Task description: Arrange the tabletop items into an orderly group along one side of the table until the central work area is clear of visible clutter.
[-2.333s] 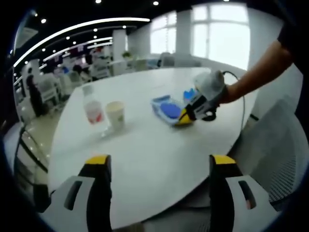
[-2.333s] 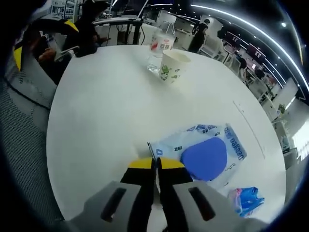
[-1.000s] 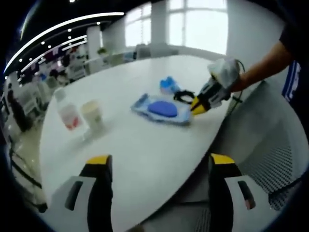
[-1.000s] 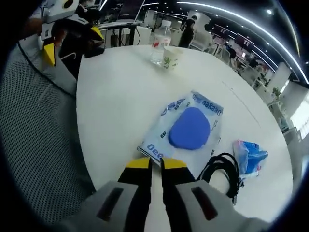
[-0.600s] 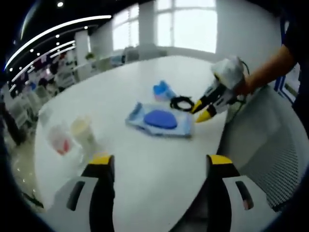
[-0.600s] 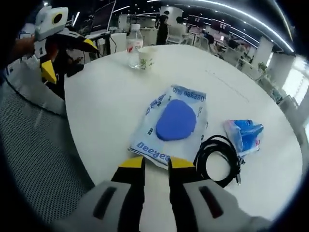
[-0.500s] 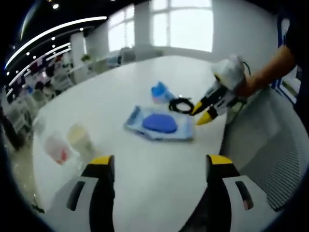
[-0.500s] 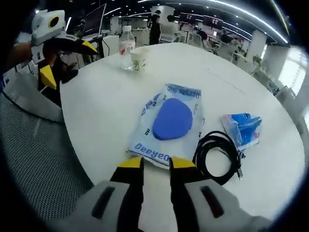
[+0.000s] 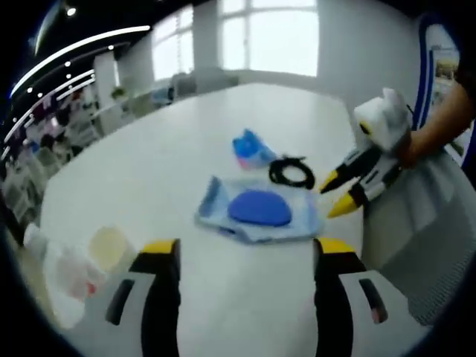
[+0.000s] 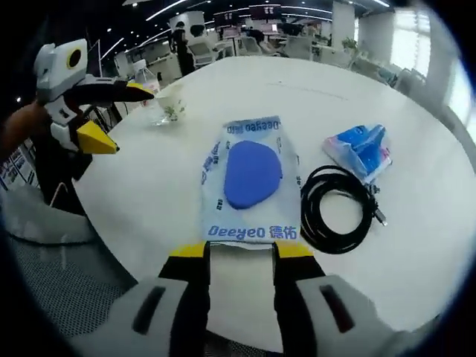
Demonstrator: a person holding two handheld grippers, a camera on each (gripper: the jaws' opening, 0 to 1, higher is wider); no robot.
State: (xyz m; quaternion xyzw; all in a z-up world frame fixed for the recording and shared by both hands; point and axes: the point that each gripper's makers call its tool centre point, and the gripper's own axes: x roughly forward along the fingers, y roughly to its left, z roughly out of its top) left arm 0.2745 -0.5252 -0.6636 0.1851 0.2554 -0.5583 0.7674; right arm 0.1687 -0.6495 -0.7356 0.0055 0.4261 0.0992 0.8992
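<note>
- The right gripper hangs at the table edge, jaws parted and empty, just short of the blue-printed pouch.
- The left gripper is wide open, holding nothing.
- A black coiled cable lies beside the pouch, with a small blue packet beyond.
- A paper cup and a water bottle stand together, well apart.

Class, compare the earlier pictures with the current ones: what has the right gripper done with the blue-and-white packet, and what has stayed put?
The right gripper, earlier shut on the packet edge, dragged it toward the near table edge beside the coiled black cable, then opened and let go. The left gripper stayed open and empty; bottle, paper cup and small blue pouch stayed put.
</note>
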